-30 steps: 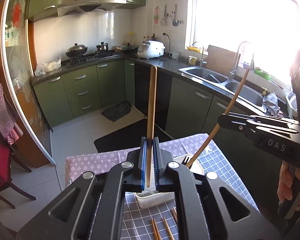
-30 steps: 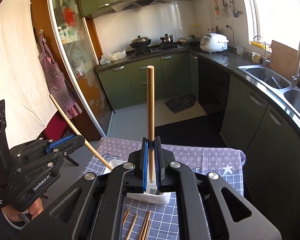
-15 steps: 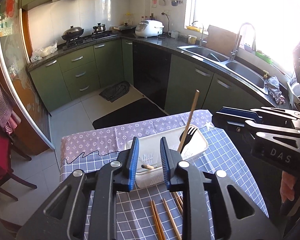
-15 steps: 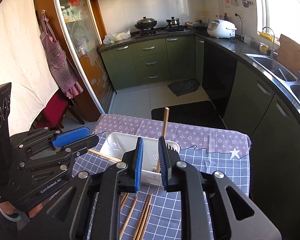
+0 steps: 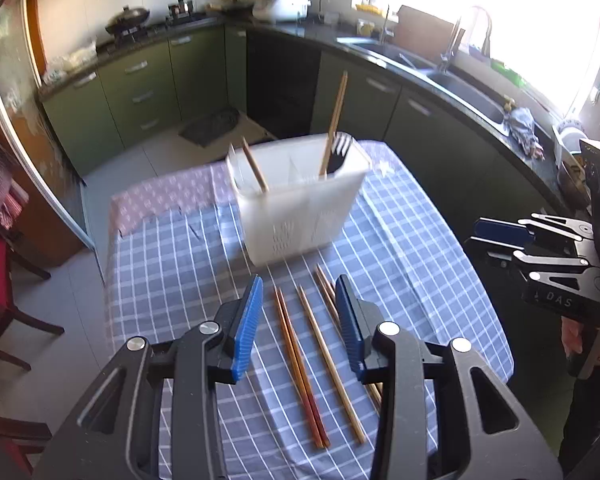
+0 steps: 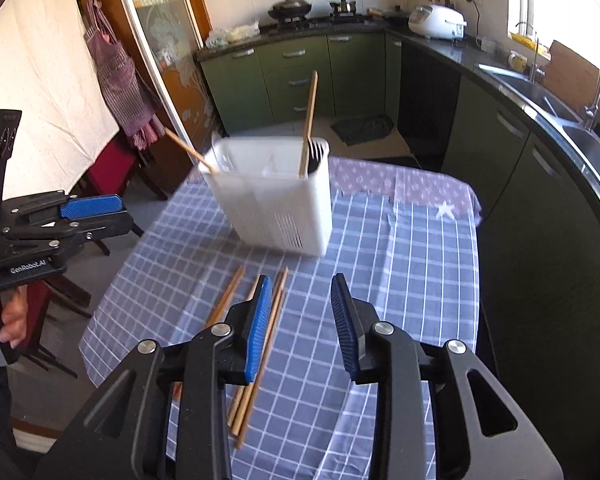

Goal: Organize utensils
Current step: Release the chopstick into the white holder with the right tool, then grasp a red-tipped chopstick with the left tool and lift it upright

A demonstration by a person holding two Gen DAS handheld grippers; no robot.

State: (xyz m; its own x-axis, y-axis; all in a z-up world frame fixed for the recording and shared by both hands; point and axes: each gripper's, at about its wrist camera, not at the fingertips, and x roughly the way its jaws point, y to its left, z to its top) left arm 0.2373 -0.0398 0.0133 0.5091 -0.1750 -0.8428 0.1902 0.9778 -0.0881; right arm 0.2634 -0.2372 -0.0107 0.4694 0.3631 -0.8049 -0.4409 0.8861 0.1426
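Left wrist view has us hovering the left gripper (image 5: 299,320) over the loose chopsticks (image 5: 300,364) on the checked tablecloth (image 5: 172,280), jaws just been opening, nothing between them. Right gripper (image 6: 298,320) is doing the same, empty and spread, with chopsticks just beside its left pad. We're thinking the trick is grabbing one stick only, since they're lying close together. White utensil holder (image 5: 300,208) is sitting further back, already holding two chopsticks and a black fork (image 5: 338,156), so that tall stick might be getting in our way.

Utensil caddy (image 5: 300,200) motion-blurred; fork (image 5: 338,156) handle hidden.
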